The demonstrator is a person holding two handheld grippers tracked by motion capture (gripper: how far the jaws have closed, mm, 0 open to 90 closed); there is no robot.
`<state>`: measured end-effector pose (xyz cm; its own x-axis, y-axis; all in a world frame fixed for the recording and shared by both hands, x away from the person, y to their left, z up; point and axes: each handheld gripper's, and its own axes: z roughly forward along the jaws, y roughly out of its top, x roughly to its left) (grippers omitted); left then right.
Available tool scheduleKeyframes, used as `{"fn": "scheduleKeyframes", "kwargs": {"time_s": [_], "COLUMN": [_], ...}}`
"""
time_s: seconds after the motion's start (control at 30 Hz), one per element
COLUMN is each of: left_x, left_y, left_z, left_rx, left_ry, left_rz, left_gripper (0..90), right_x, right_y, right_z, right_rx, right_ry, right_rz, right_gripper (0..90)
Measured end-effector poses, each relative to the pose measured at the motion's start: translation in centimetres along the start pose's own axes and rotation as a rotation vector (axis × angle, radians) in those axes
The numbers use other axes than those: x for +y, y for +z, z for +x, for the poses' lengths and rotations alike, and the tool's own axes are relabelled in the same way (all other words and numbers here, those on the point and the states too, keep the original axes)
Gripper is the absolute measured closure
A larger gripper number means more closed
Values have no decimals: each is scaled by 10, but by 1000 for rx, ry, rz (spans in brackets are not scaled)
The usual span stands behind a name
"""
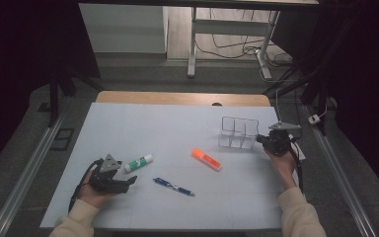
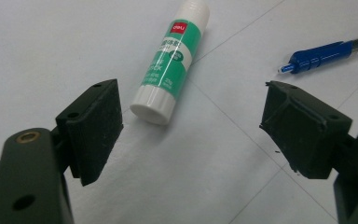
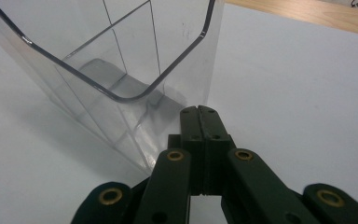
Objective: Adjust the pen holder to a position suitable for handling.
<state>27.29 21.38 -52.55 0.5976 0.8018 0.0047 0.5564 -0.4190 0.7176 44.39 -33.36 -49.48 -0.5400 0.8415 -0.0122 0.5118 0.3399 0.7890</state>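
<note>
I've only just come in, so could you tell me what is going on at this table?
A person sits at the table with a gripper in each hand. The left gripper is open and points at a glue stick lying just ahead of its jaws, not yet touching it. The right gripper is shut, its tips against the corner of a clear plastic organizer. A blue pen and an orange marker lie loose between the hands.

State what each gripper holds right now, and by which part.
Left gripper: open, nothing held. Right gripper: jaws shut beside the clear organizer; whether they pinch its wall cannot be told.
</note>
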Motion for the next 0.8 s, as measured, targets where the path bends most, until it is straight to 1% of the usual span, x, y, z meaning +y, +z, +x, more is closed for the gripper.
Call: {"fn": "scheduleKeyframes", "kwargs": {"time_s": [0.43,0.7,0.73,0.8], "left_x": [0,0,0,0], "left_y": [0,0,0,1], "left_z": [-1,-1,-1,-1], "left_rx": [1,-1,-1,-2], "left_ry": [5,6,6,6], "left_rz": [1,0,1,3], "left_gripper": [206,207,207,207], "right_x": [6,9,10,11], "right_y": [7,13,14,16], "right_z": [17,25,26,28], "right_rx": [16,16,20,23], "right_ry": [-35,-44,-39,-43], "right_rz": [2,5,-2,2], "right_gripper": [891,891,891,891]}}
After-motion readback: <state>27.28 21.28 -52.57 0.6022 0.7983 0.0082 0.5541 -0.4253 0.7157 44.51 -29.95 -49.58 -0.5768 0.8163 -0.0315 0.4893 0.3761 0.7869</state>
